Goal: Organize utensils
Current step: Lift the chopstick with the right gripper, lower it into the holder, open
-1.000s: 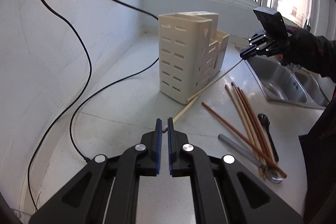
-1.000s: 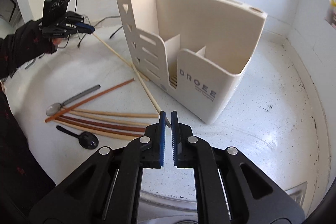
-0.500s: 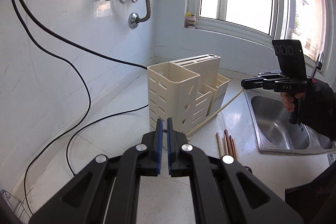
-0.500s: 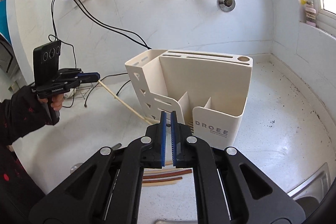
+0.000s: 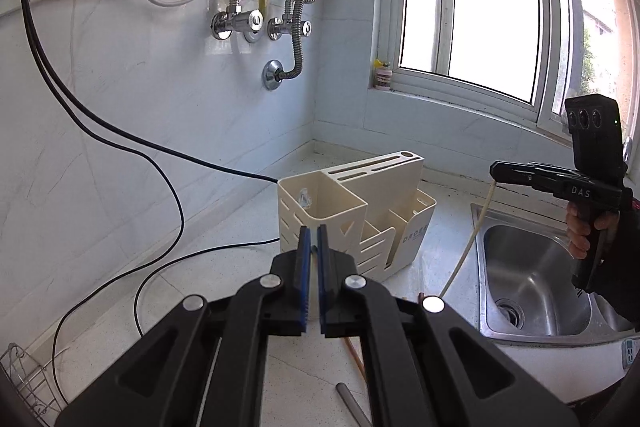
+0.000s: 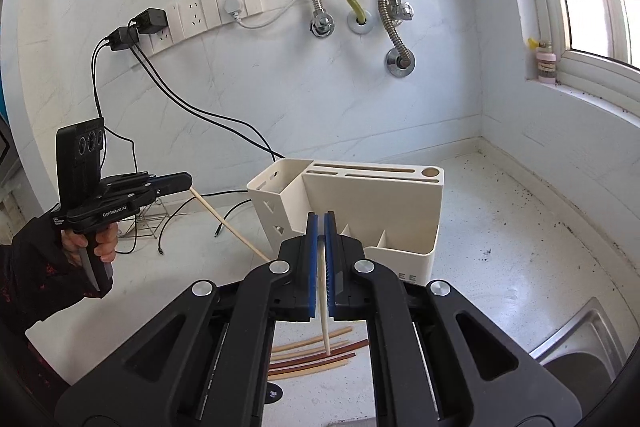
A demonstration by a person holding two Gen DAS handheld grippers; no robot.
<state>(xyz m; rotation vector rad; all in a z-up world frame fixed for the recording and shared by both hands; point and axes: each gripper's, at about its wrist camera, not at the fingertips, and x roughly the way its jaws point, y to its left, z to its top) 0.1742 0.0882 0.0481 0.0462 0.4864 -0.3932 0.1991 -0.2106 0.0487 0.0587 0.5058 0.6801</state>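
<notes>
Right wrist view: right gripper (image 6: 319, 259) jaws clamp one pale wooden chopstick (image 6: 323, 311), hanging just before the cream plastic utensil caddy (image 6: 372, 203). Left gripper (image 5: 312, 281) jaws grip another pale chopstick (image 6: 230, 223). Step in hand: loading chopsticks. Next, judged: align tips over an open compartment, lower, release.

Readable: "DAS" on the right gripper (image 5: 496, 171), "GenRoboLAI" on the left gripper (image 6: 188, 181), partial "DROE" and "EE" on the cream utensil holder (image 5: 414, 233).
</notes>
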